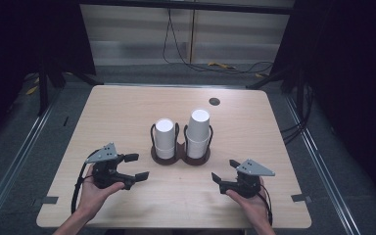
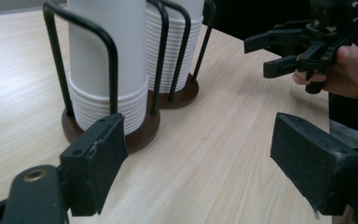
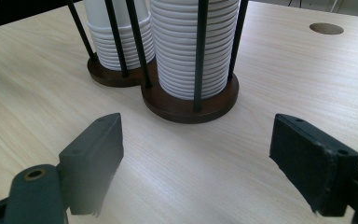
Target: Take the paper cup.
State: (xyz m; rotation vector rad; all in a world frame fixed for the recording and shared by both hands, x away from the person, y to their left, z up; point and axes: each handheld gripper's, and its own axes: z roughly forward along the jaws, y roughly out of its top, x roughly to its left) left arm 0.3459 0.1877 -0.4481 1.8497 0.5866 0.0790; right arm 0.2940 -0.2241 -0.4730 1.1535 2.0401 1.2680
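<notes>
Two stacks of white paper cups stand upside down in a dark double holder [image 1: 180, 157] with black wire loops at the table's middle. The left stack [image 1: 165, 138] is shorter than the right stack [image 1: 198, 132]. My left gripper [image 1: 137, 166] is open, held low on the table to the front left of the holder, jaws pointing right. My right gripper [image 1: 223, 170] is open at the front right, jaws pointing left. In the left gripper view the nearer stack [image 2: 107, 60] rises just beyond the open jaws, and the right gripper [image 2: 272, 55] shows at the upper right. The right gripper view has the taller stack [image 3: 193, 44] straight ahead.
The wooden table [image 1: 127, 110] has a round cable hole [image 1: 214, 101] at its back right. Black cables [image 1: 215, 66] lie on the floor behind the table. Metal rails run along both sides of the floor.
</notes>
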